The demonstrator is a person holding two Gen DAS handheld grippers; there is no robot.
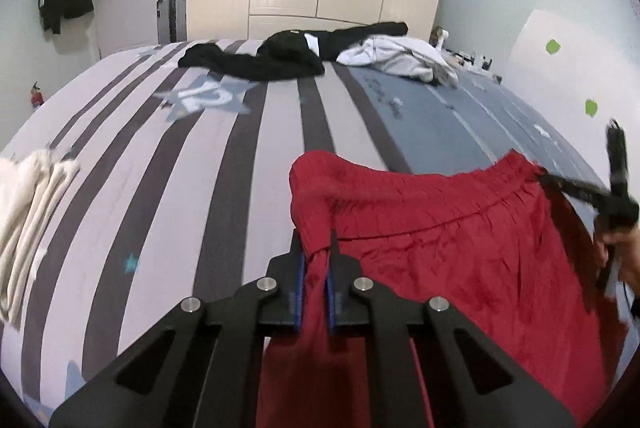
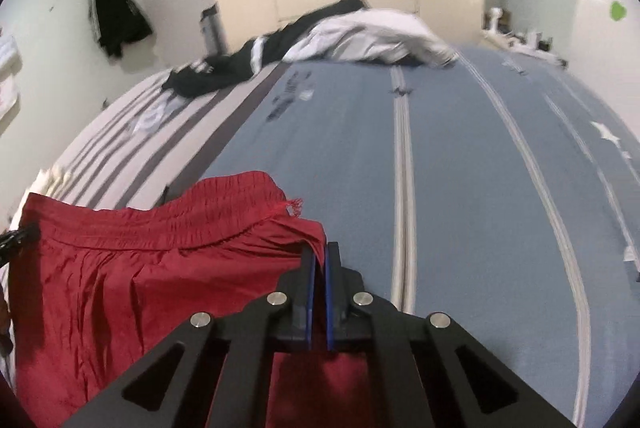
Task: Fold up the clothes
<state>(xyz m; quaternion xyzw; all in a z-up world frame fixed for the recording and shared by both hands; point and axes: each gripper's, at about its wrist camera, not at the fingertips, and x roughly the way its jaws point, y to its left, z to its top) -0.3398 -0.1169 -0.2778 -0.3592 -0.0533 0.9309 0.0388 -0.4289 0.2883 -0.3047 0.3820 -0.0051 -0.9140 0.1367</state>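
Holding one red garment (image 1: 440, 236): two grippers

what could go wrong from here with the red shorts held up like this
1. The right tool pinches only a thin corner of the red shorts near the frayed waistband, so that corner could slip out.
2. The shorts hang bunched and wrinkled from the left tool, so a fold on the bed may come out crooked.

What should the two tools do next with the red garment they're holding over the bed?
Probably lower it flat onto the striped bedsheet. The left tool and right tool each pinch a waistband corner of the crinkled red elastic-waist garment, which hangs spread between them, ready to lay out.
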